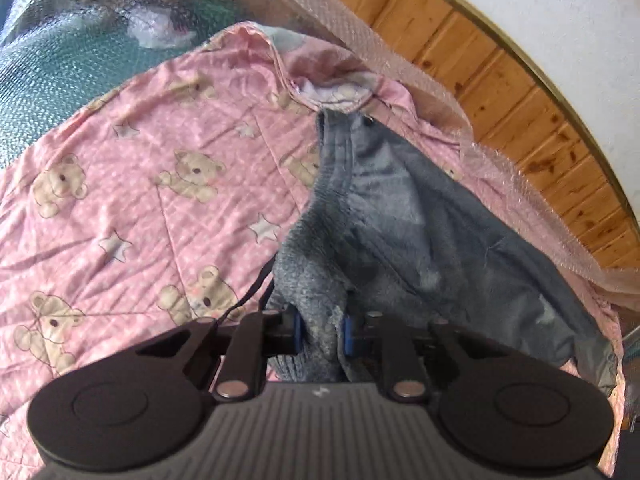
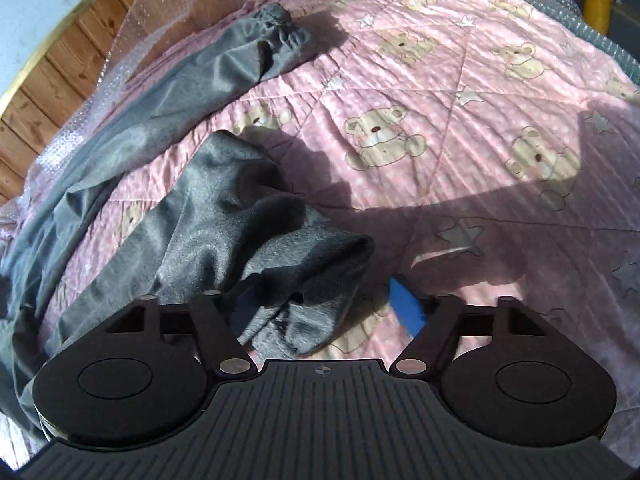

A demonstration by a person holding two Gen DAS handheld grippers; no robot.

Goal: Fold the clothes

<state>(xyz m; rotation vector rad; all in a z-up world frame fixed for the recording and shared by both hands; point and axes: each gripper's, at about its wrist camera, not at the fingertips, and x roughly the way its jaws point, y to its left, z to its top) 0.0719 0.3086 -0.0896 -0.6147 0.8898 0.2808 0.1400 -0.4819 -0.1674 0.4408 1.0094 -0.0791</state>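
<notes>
Jaws of my left gripper [image 1: 322, 330] pinch a fold of the grey trousers [image 1: 400, 232] lying on the pink teddy-bear quilt [image 1: 140, 200], while my right gripper [image 2: 324, 312] spreads wide around a trouser cuff [image 2: 312, 264].

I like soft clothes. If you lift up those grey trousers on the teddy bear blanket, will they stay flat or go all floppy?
Probably floppy: the grey trousers already sag in folds where the left gripper pinches them. They look fleecy, so likely not slippery. The right gripper, open around a cuff, could bunch them easily.
</notes>
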